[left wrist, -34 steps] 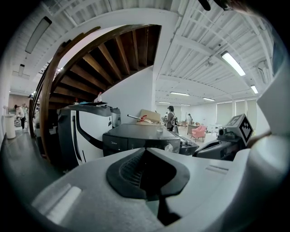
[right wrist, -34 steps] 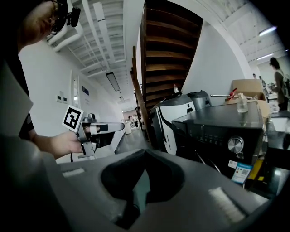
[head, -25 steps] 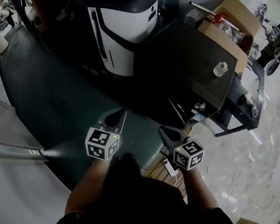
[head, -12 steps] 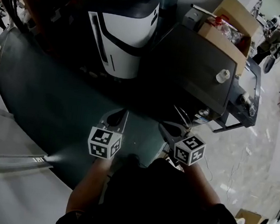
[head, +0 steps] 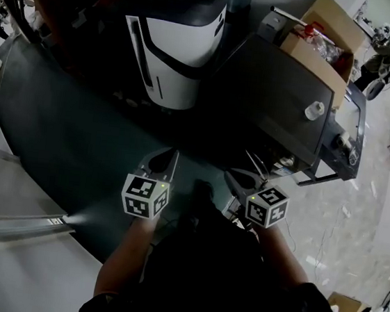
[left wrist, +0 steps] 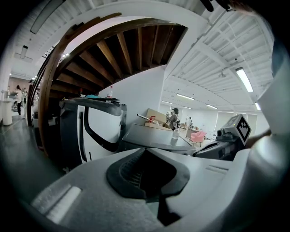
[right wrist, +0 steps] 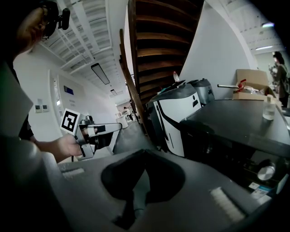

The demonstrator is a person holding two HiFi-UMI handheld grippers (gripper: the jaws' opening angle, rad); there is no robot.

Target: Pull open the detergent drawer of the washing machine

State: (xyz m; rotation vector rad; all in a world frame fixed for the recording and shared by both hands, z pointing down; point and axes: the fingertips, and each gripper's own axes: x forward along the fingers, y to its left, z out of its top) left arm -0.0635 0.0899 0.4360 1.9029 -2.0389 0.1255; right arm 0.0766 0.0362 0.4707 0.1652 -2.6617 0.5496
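The dark grey washing machine (head: pixel 279 91) stands at the upper right of the head view, with a small bottle (head: pixel 315 109) on its flat top. It also shows in the left gripper view (left wrist: pixel 149 136) and the right gripper view (right wrist: pixel 235 122). I cannot make out its detergent drawer in any view. My left gripper (head: pixel 165 157) and right gripper (head: pixel 238 180) hover side by side over the dark floor, short of the machine, both shut and holding nothing. The closed jaws fill the lower part of each gripper view.
A white and black appliance (head: pixel 176 45) stands left of the washing machine. A cardboard box (head: pixel 321 33) with clutter sits behind it. Wooden stairs (left wrist: pixel 113 50) rise overhead at the left. Cables lie on the pale floor (head: pixel 355 226) to the right. A person (head: pixel 389 51) is far back.
Both grippers have lifted slightly and edged toward the machines. Their jaws stay shut and nothing was taken hold of.
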